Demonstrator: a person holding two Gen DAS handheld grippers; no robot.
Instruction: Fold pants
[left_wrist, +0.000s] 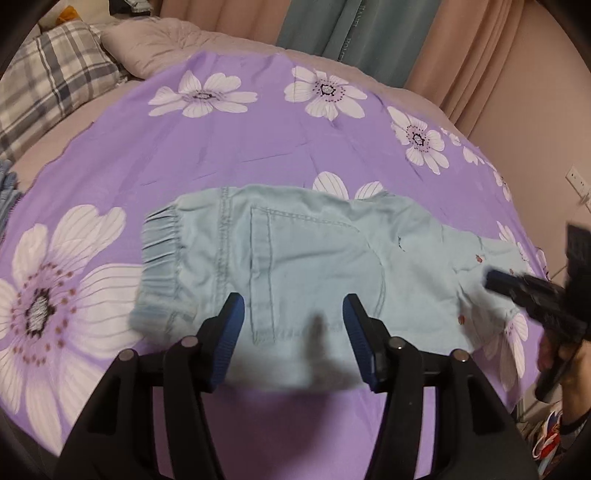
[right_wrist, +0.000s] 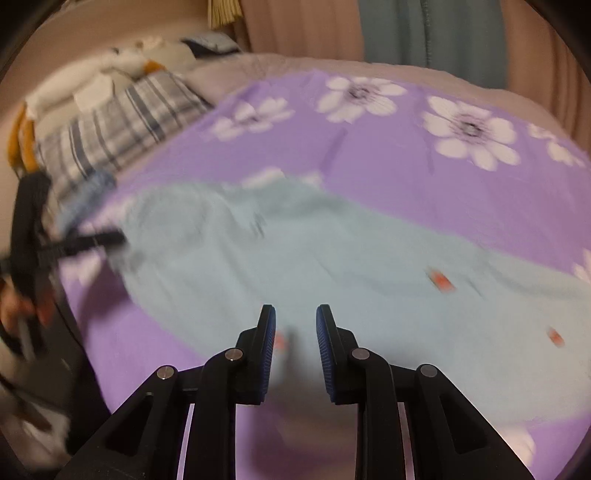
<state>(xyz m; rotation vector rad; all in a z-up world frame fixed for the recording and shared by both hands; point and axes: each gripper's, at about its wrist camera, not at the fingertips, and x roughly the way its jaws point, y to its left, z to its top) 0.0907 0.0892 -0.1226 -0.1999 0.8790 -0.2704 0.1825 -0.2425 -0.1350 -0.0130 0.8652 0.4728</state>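
Light blue denim pants (left_wrist: 314, 258) lie flat on the purple flowered sheet (left_wrist: 258, 147), with the elastic waistband (left_wrist: 159, 251) to the left and the legs running right. My left gripper (left_wrist: 293, 306) hovers open over the near edge by the back pocket, with nothing pinched between its blue pads. In the right wrist view the pants (right_wrist: 295, 251) are blurred. My right gripper (right_wrist: 295, 314) sits over the near edge of the legs, jaws narrowed with a clear gap, not pressing cloth. It also shows at the right edge of the left wrist view, right gripper (left_wrist: 498, 282).
A plaid pillow (left_wrist: 55, 85) and a pale quilt (left_wrist: 155, 44) lie at the head of the bed. Pink and teal curtains (left_wrist: 332, 29) hang behind. The left gripper (right_wrist: 92, 240) appears blurred at the left of the right wrist view. Clutter lies on the floor (left_wrist: 550, 435).
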